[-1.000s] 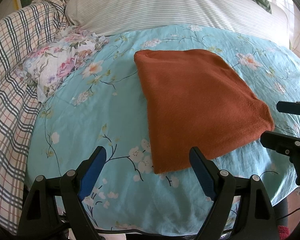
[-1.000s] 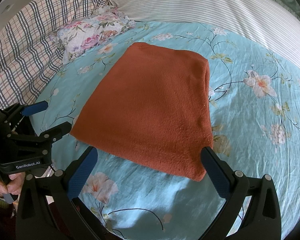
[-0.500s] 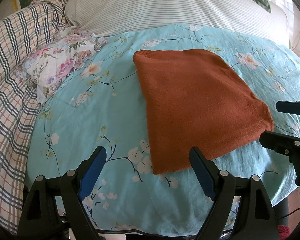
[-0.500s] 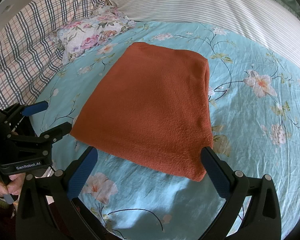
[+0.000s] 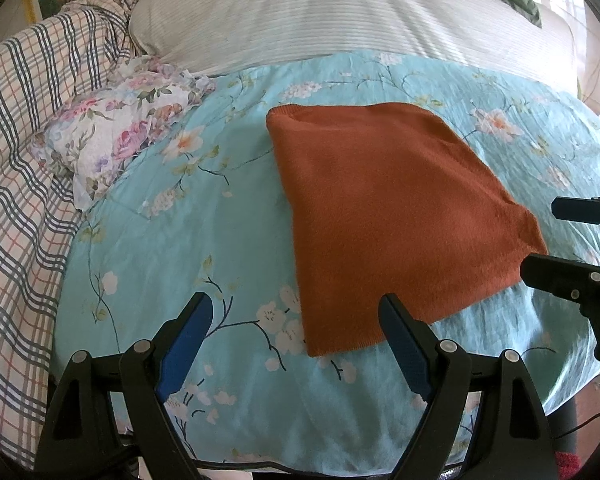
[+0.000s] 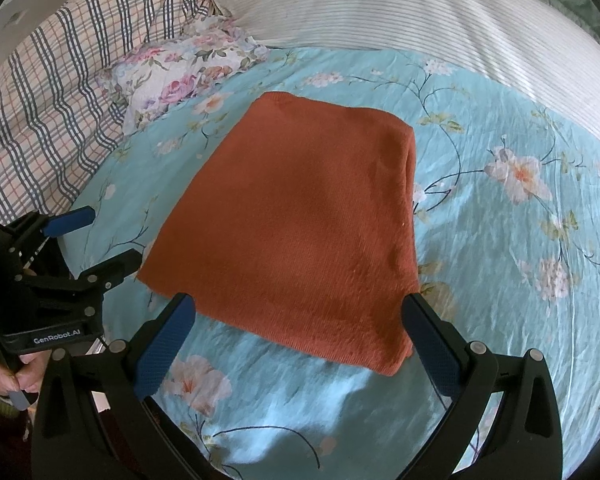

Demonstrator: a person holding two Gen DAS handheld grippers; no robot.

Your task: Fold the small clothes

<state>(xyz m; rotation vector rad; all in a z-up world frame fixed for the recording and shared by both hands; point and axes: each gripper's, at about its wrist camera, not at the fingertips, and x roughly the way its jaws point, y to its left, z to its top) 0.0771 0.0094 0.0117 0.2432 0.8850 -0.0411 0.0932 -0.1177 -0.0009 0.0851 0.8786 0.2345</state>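
A rust-orange knitted garment lies folded flat in a rough rectangle on the turquoise floral bedspread; it also shows in the right wrist view. My left gripper is open and empty, just short of the garment's near left corner. My right gripper is open and empty, just short of the garment's near edge. Each gripper shows in the other's view: the right gripper at the right edge, the left gripper at the left edge, both open.
A white floral pillow lies at the back left of the bedspread. A plaid blanket covers the left side. A large striped white pillow lies behind. The bed's near edge runs just under the grippers.
Almost nothing has changed. Both grippers stay open in nearly the same place; the left wrist view has drifted very slightly.
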